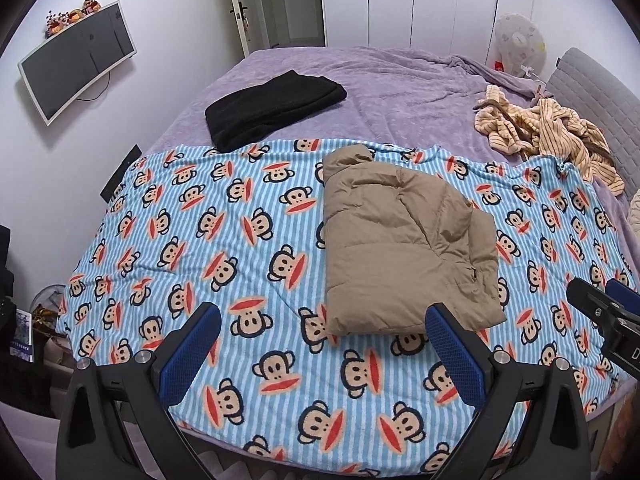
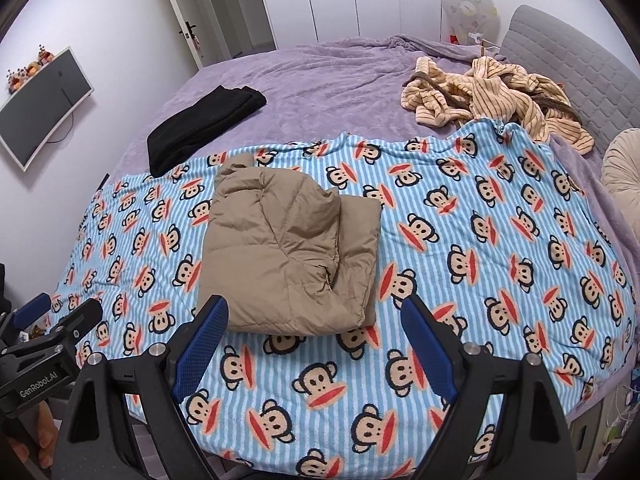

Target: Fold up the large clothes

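Ahead of the left gripper (image 1: pixel 322 338), whose fingers are standing wide and empty, the tan puffer jacket (image 1: pixel 404 248) is lying folded on the monkey-print blanket (image 1: pixel 192 240). From the right wrist, the right gripper (image 2: pixel 316 334) is gaping too, holding nothing; I'd be pinching the jacket (image 2: pixel 288 248) by its near hem with both, evenly.

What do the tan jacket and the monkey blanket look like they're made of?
The tan jacket looks like a quilted puffer with a thin, smooth synthetic shell: stitched puffy panels, fine crinkles, slight sheen. The monkey blanket looks like soft matte fleece or terry, judging by its fuzzy printed surface; which one is unclear.
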